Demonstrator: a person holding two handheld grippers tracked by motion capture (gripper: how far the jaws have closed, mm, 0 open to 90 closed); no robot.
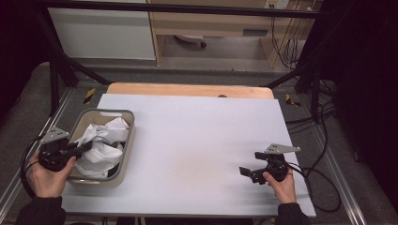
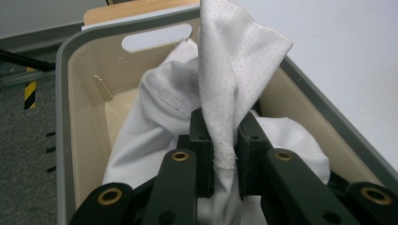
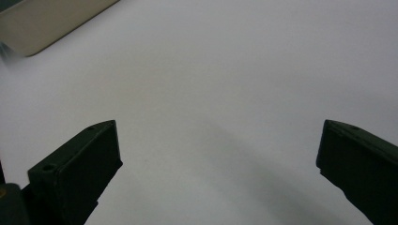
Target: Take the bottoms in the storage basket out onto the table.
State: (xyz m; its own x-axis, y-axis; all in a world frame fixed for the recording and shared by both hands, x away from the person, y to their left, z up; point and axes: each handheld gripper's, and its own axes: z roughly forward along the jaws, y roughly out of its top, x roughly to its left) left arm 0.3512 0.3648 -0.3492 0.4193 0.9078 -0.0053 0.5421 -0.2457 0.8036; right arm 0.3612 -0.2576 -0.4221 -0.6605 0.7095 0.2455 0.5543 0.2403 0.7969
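Observation:
A grey and beige basket point(image 1: 123, 117) stands at the table's left side with crumpled white cloth point(image 1: 101, 145) inside it. My left gripper point(image 1: 84, 147) reaches over the basket's near left rim and is shut on a fold of that white cloth point(image 2: 234, 70), which rises as a peak between the jaws above the basket point(image 2: 80, 84). My right gripper point(image 1: 245, 172) rests low over the white table near the front right, its jaws wide open with nothing between them point(image 3: 218, 159).
The white table sheet point(image 1: 197, 136) covers a wooden top point(image 1: 187, 89). A corner of the basket point(image 3: 47, 28) lies far off in the right gripper view. Black frame posts and cables run along both sides of the table.

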